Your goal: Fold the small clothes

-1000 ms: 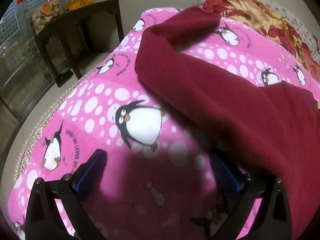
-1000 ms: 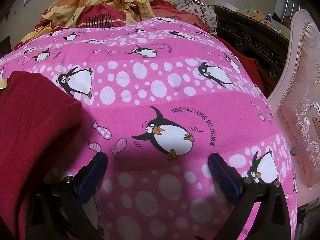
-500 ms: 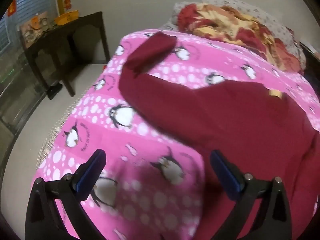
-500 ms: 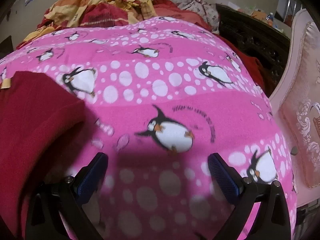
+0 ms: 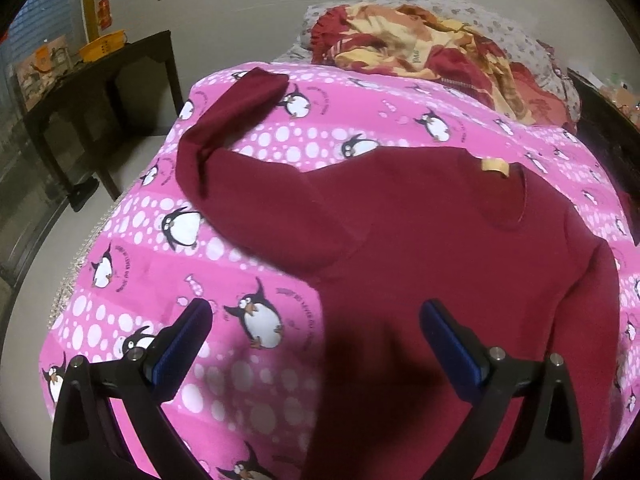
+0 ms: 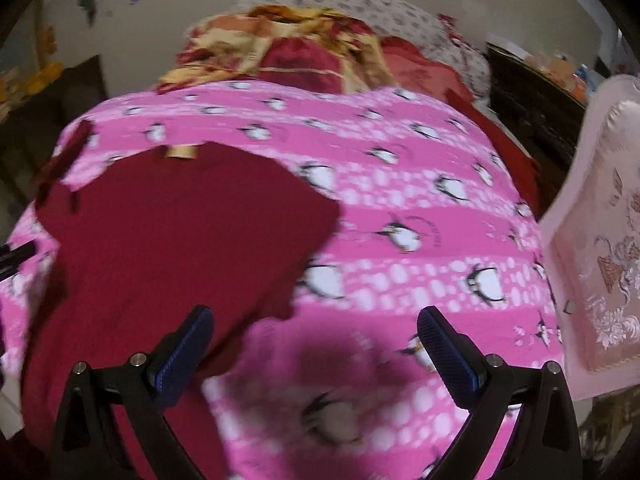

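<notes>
A dark red long-sleeved sweater point(image 5: 440, 240) lies flat on the pink penguin blanket point(image 5: 160, 272), with a tan label at its neck. Its left sleeve point(image 5: 224, 136) stretches out to the far left. My left gripper point(image 5: 316, 340) is open and empty, raised above the sweater's lower left edge. The sweater also shows in the right wrist view point(image 6: 168, 240), blurred. My right gripper point(image 6: 316, 344) is open and empty, raised above the sweater's right edge and the blanket point(image 6: 420, 208).
A heap of red and yellow bedding point(image 5: 432, 40) and a floral pillow lie at the bed's head. A dark wooden table point(image 5: 100, 68) stands left of the bed. A pink embroidered cushion point(image 6: 596, 232) stands at the right, with a dark headboard point(image 6: 532, 112) behind.
Both grippers have lifted and drawn back from the blanket, so the whole sweater comes into view. Both stay open and empty.
</notes>
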### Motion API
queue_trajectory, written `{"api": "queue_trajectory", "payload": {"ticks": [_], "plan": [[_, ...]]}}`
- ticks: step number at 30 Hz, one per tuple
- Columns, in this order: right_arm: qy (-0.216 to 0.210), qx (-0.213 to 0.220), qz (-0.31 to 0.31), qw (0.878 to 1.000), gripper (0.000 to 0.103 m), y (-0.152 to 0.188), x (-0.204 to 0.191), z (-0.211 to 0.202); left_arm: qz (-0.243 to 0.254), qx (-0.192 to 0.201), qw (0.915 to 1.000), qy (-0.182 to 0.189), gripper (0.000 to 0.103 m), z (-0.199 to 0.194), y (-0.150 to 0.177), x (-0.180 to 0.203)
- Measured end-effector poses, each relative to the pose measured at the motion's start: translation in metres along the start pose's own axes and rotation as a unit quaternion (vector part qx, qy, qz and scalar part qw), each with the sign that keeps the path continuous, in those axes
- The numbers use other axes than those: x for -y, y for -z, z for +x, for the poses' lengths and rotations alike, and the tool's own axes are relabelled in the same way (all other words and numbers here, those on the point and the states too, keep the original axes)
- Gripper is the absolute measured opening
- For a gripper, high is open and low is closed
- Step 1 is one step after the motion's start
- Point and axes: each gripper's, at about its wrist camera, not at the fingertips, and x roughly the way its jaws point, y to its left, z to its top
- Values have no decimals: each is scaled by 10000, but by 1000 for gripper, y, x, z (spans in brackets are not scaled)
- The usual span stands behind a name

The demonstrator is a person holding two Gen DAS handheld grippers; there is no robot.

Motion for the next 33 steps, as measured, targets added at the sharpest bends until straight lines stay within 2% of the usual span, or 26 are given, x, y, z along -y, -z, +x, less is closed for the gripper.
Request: {"api": "queue_trajectory", "payload": {"ticks": [4, 9, 15, 23, 33], "plan": [[-174, -39, -126, 9998, 103, -2, -40, -8, 81, 73, 9999, 25, 103, -5, -2, 6], [-910, -171, 185, 9955, 103, -16, -81, -2, 74, 83, 9999, 43, 103, -11, -7, 6], [-1107, -228, 126, 9935, 103, -32, -125, 10, 63, 182, 9998, 4, 103, -17, -10, 3], [-828, -130, 165, 9963, 103, -51, -136, 26, 52, 127, 9999, 8, 103, -13, -11, 2], [-572, -109, 235, 9980, 103, -55, -135, 46, -7, 96, 9999, 32, 103, -5, -13, 3]]}}
